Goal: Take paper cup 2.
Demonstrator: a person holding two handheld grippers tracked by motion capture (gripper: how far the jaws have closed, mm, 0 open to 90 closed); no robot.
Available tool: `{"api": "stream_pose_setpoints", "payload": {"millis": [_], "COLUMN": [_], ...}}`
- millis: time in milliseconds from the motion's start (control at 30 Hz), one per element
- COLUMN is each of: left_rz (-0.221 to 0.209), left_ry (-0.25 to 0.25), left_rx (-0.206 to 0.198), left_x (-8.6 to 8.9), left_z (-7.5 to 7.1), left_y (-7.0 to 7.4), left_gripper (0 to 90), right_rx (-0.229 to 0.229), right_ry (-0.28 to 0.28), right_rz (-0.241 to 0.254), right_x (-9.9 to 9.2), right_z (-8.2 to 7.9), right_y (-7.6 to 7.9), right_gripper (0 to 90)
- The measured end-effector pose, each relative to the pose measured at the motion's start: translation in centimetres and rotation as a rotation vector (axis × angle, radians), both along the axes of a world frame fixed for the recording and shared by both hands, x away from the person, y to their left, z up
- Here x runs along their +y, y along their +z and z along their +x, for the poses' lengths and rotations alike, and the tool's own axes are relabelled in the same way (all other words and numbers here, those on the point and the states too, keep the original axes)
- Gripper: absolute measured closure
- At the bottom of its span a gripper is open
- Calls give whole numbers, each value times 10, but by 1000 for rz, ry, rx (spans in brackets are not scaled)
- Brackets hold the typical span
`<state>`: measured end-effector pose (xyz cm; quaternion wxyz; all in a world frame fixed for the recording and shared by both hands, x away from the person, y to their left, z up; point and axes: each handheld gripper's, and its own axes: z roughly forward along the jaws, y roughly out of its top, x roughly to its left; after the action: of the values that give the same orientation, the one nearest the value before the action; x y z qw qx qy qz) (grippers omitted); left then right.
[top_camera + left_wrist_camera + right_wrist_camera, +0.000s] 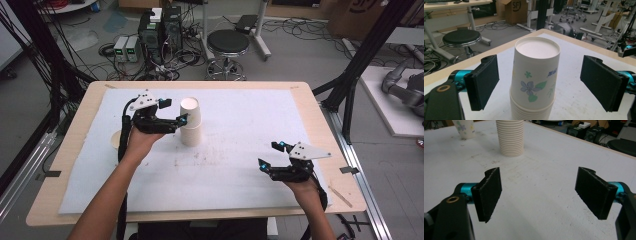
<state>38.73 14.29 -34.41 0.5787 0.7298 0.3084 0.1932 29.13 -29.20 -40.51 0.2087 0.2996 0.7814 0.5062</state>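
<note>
Here we are at the counter (320, 131), white sheet over a wooden top, and the left gripper (176, 111) is lined up on the stack of paper cups (190, 123) that stands upside down a little left of centre. In the left gripper view the jaws stand wide apart, one pad on each side of the top cup (535, 72), the flowered one, with clear air between pad and paper on both sides; nothing is held yet. The step in hand looks like peeling that top cup off the nest, and the trick will be height and pressure. The pads sit about level with the cup's middle, above the ribbed rims (532, 111) of the cups below, and that is where the hold should land: any lower and the jaws would likely pinch two or three cups at once. The close should be gentle too, since thin paper walls buckle easily, and a crushed cup tends to jam on its neighbour. Keep the cup centred so both pads meet it together, or the whole stack could be nudged sideways and tip. Over on the right, the right gripper (275, 156) hovers low over bare counter near the front edge, jaws also wide and empty, well apart from the stack; it could come in to steady the lower cups if they start to rise. A single flowered cup (464, 128) stands beyond the stack in the right gripper view.
</note>
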Motion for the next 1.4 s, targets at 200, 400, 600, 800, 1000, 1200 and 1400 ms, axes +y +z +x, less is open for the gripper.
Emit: {"api": "stream_pose_setpoints", "payload": {"millis": [200,400,600,800,1000,1200,1400], "left_rz": [-2,17,20,11,7,15,9], "left_ry": [-5,5,19,17,15,9,10], "left_rx": [5,19,24,6,5,-6,-11], "left_x": [-12,-21,-24,-26,-26,-27,-27], "left_z": [9,18,22,23,23,22,22], "left_y": [-1,-5,-9,-8,-8,-7,-5], "left_gripper": [155,162,186,259,273,332,339], "right_rx": [0,-1,1,0,6,9,3], "right_ry": [1,0,-4,-3,-4,-6,-1], "right_rz": [-1,2,5,6,4,4,-1], "right_x": [-1,-2,-3,-4,-4,-3,-3], "right_z": [0,-1,-1,-1,-1,-1,-1], "right_y": [0,1,1,1,0,0,0], "right_gripper": [222,222,222,222,222,222,222]}}
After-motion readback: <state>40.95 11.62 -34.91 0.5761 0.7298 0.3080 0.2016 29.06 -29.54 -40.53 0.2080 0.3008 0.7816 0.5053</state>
